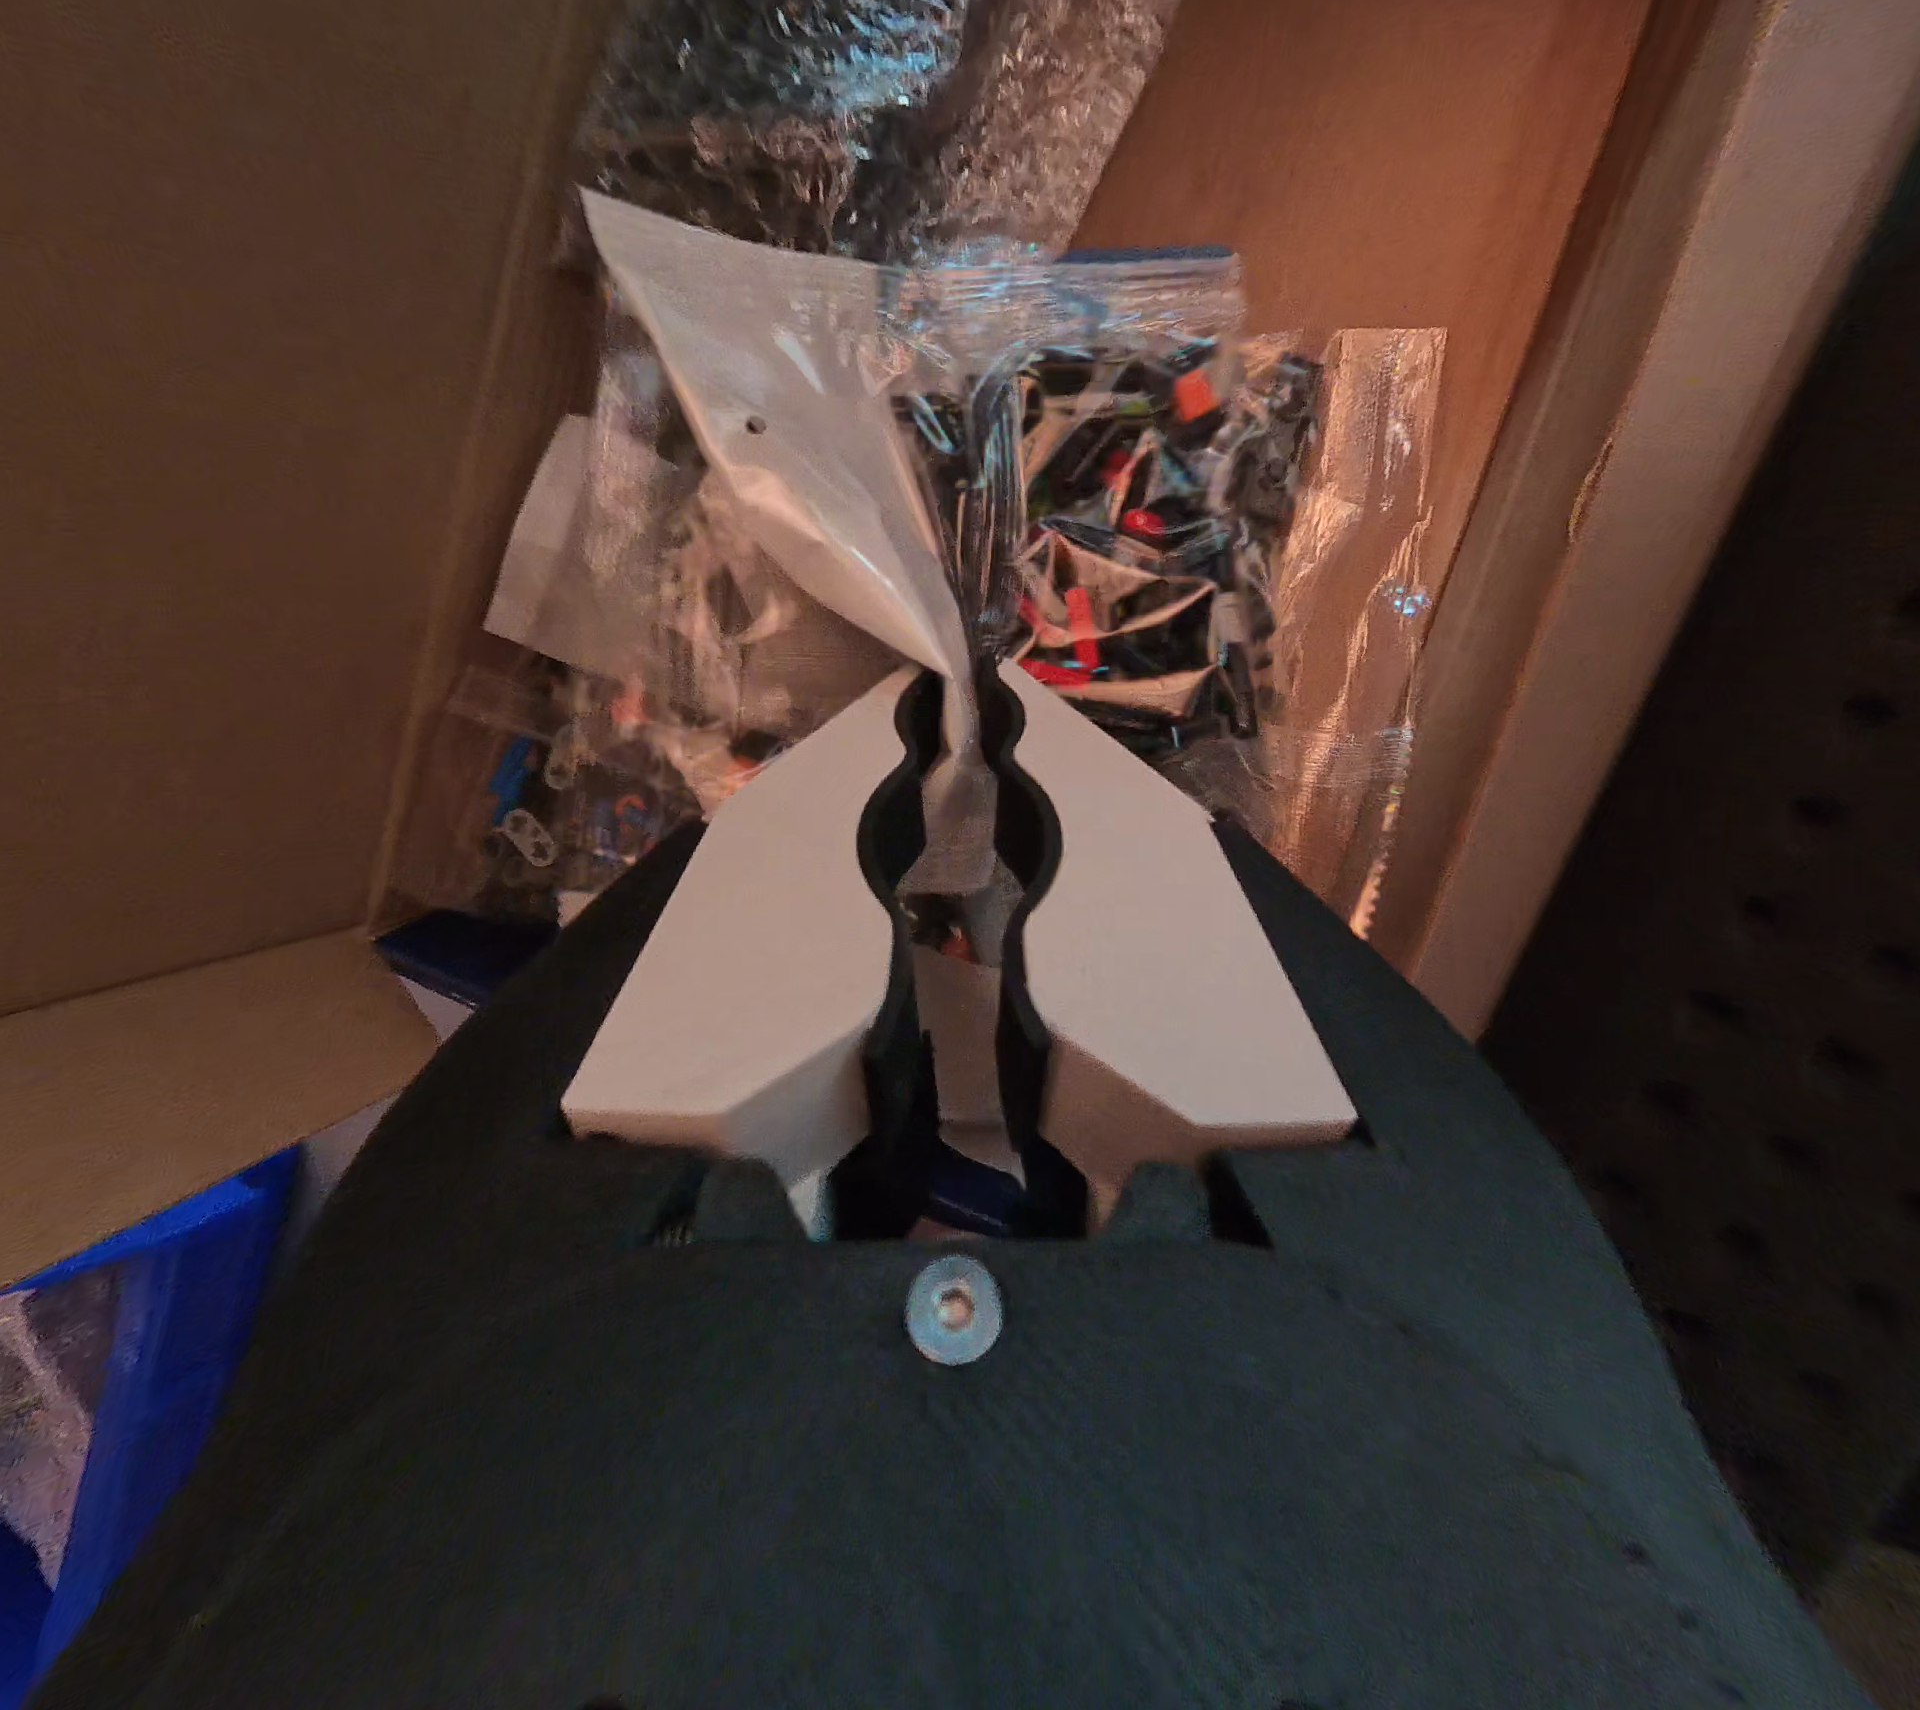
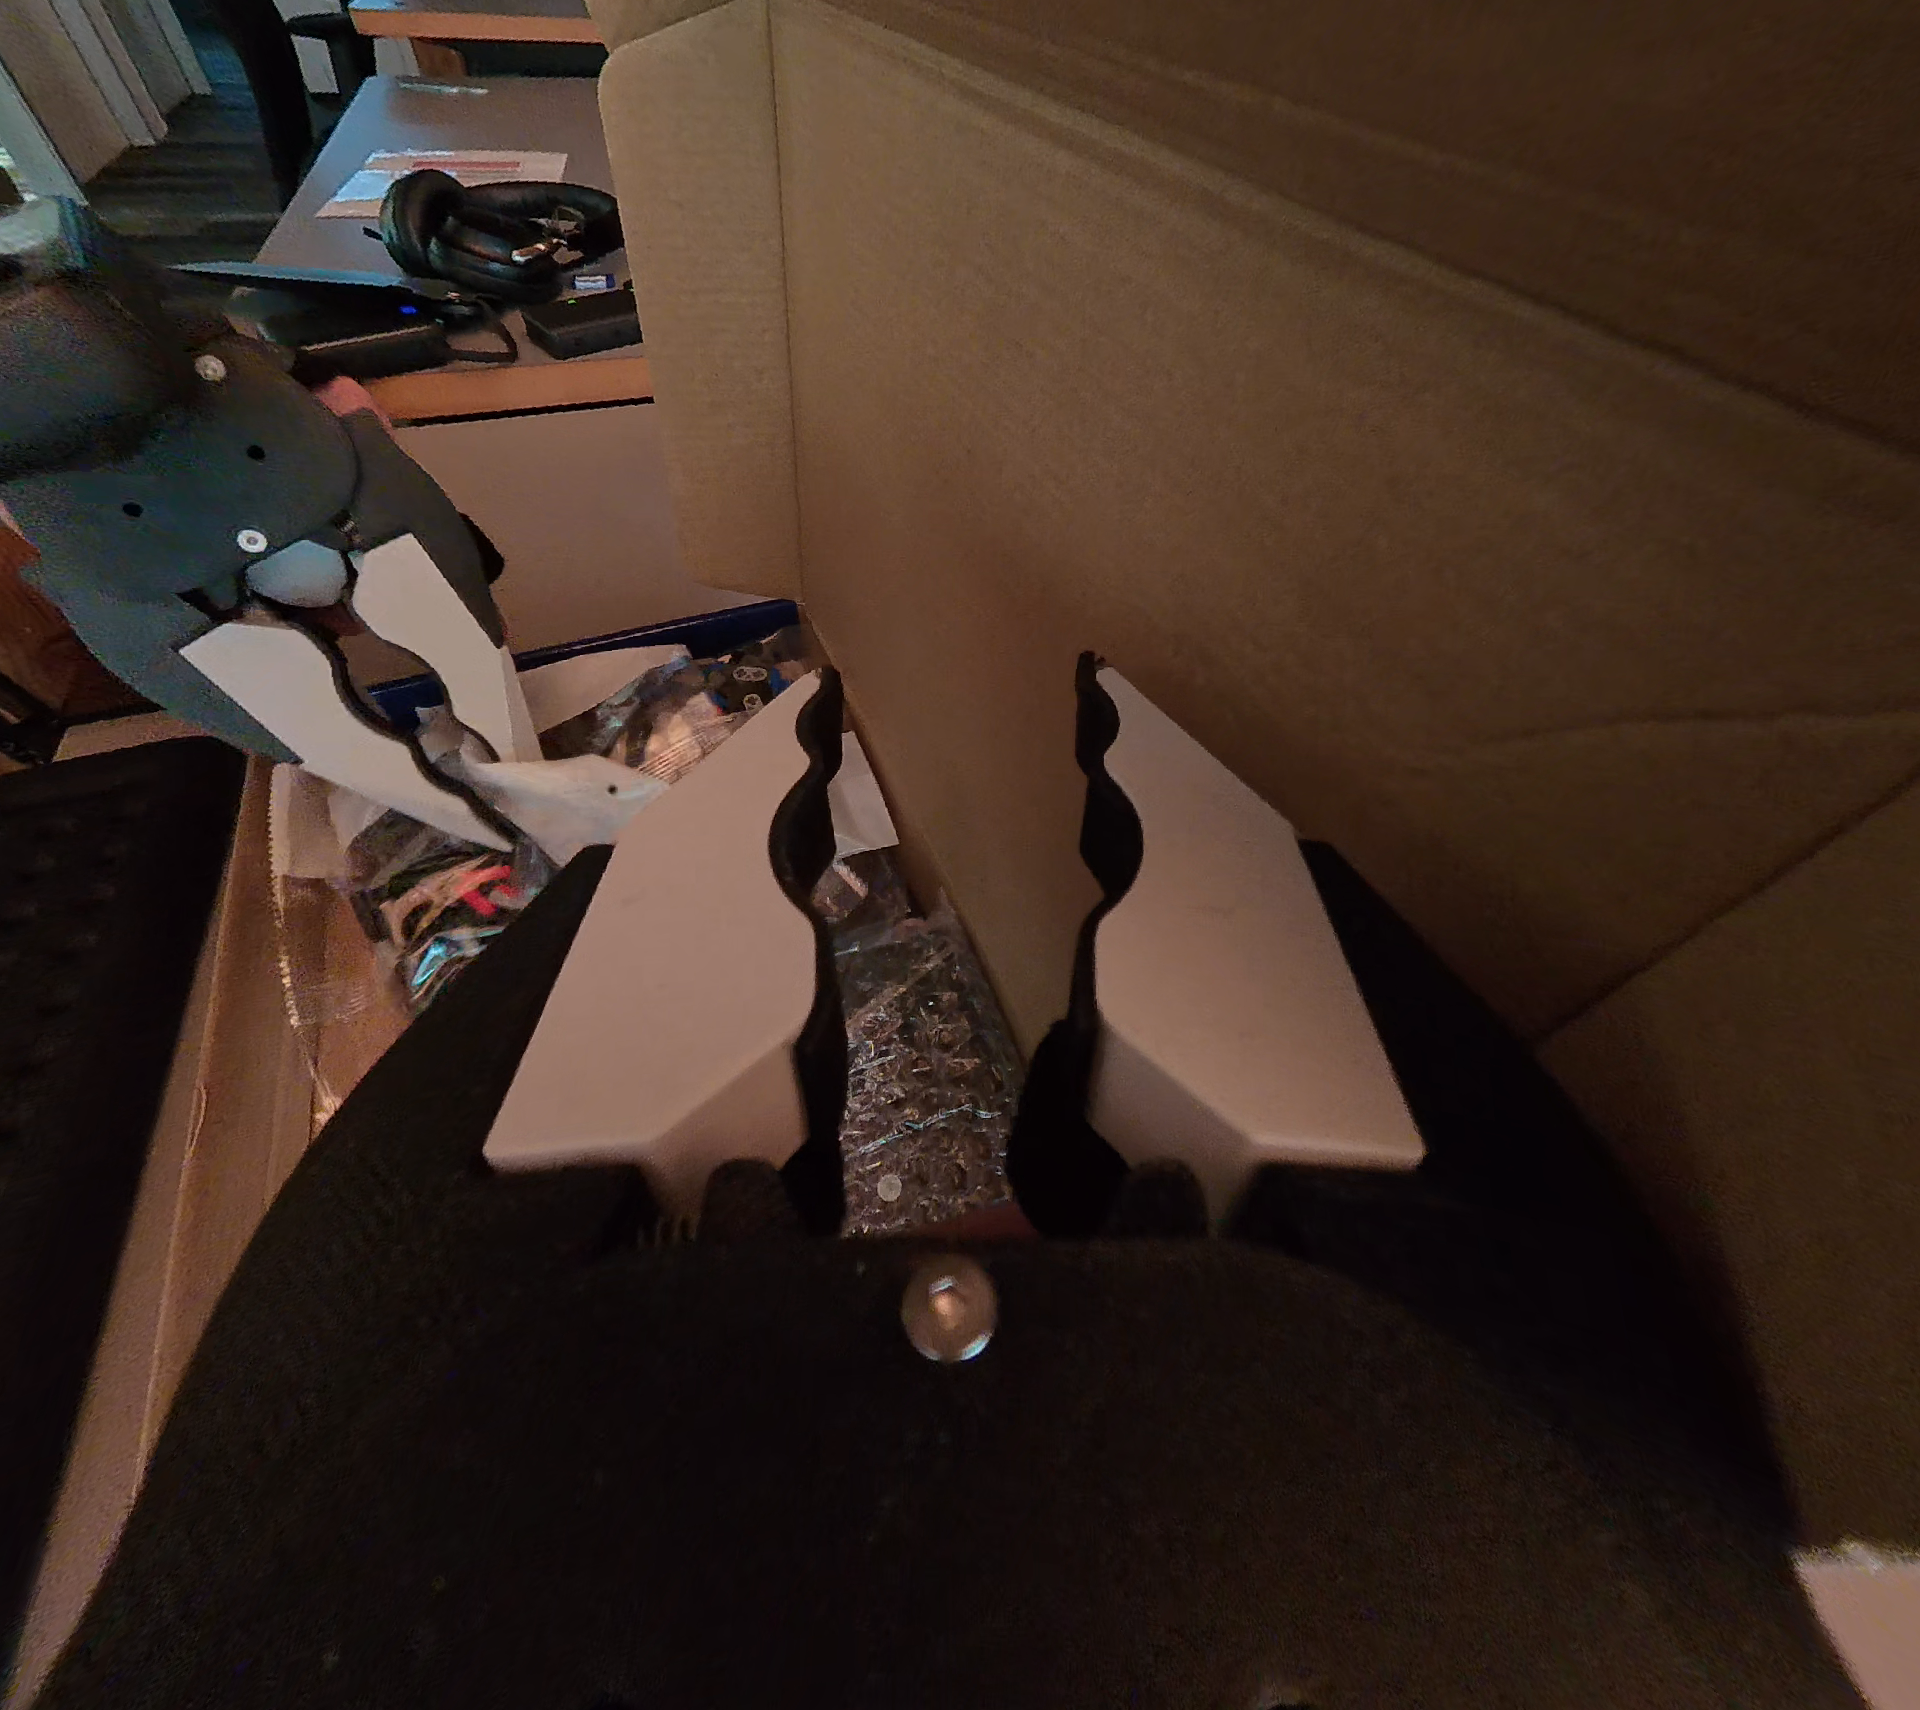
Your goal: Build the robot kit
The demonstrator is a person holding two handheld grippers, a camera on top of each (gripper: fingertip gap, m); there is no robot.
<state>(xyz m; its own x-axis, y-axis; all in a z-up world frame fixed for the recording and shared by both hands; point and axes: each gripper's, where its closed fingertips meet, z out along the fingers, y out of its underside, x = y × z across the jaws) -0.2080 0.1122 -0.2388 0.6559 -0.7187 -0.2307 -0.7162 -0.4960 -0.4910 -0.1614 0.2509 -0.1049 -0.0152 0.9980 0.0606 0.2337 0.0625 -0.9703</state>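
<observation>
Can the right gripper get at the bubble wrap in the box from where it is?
Probably yes: the right gripper is open, the bubble wrap lies bare between its fingers, beside the cardboard flap.

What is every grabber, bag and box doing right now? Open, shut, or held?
left gripper: shut on the clear bag's white corner.
right gripper: open, empty, straddling the box wall.
clear bag of small parts: sealed, pinched at one corner.
bubble-wrap bundle: wrapped, lying in the box.
cardboard box: open.
</observation>
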